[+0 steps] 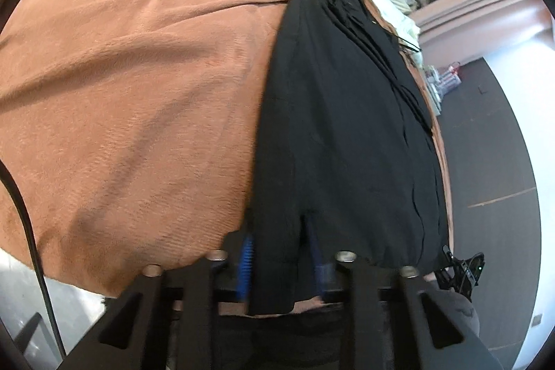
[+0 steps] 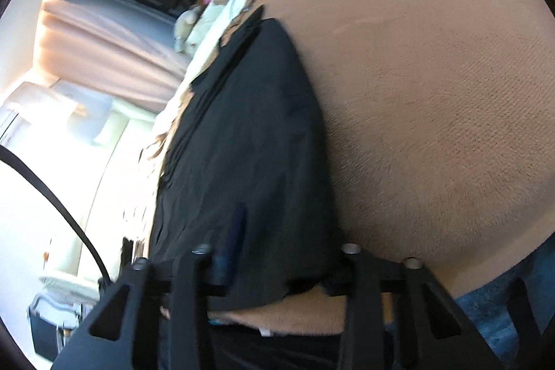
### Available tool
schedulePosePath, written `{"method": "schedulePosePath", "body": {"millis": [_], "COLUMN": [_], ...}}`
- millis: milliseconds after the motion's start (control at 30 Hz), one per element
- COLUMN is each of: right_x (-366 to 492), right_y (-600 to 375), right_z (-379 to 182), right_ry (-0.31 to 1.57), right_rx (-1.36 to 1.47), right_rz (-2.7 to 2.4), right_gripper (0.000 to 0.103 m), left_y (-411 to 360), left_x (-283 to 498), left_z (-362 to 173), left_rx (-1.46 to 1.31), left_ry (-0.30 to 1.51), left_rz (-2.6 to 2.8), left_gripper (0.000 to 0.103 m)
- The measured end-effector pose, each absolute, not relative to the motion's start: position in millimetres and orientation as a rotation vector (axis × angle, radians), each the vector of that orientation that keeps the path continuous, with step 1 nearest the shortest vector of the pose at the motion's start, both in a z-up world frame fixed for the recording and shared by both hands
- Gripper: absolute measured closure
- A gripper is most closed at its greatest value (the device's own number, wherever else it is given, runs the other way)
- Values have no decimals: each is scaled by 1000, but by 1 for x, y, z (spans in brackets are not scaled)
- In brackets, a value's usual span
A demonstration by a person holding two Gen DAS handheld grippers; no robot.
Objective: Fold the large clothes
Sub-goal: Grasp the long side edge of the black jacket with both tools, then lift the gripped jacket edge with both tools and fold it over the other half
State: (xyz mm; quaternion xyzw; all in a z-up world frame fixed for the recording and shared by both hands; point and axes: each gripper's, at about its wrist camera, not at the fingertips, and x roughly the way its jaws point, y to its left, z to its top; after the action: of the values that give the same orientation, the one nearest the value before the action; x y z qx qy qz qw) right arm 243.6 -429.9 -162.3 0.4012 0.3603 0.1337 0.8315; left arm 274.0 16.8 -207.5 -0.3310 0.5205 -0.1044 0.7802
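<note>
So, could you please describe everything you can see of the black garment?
The black garment is thin, matte woven-looking fabric, folded into a long narrow strip with layered edges along one side. It lies flat on the orange-brown blanket, near its edge, stretching away from both cameras. Its near end sits in the left claw and the right claw, a blue-padded finger pressing against the cloth.
</note>
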Motion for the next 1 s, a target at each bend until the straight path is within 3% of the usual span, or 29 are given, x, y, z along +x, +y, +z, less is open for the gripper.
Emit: {"method": "schedulePosePath", "body": {"millis": [67,167,533,800,1000], "right_x": [244,236,191,133,75], "right_y": [-433,-436,-412,-405,-413], "right_z": [-157,-138,-51,-29,-45], "right_ry": [745,696,540,462,420], "right_rx": [854,840,772,736,718], "right_rz": [243,240,328,409,448], "right_gripper": [101,103,103,103,103], "left_y": [22,21,50,78,92], "left_x": [272,267,249,214,173], "left_z": [-207,-190,-107,-39,0], "left_rx": [-735,-690,-674,-676,-683], "left_ry": [1118,1082,904,769,688], "left_rz": [-209,-195,-212,-247,-267], "left_gripper": [97,99,100,100,100]}}
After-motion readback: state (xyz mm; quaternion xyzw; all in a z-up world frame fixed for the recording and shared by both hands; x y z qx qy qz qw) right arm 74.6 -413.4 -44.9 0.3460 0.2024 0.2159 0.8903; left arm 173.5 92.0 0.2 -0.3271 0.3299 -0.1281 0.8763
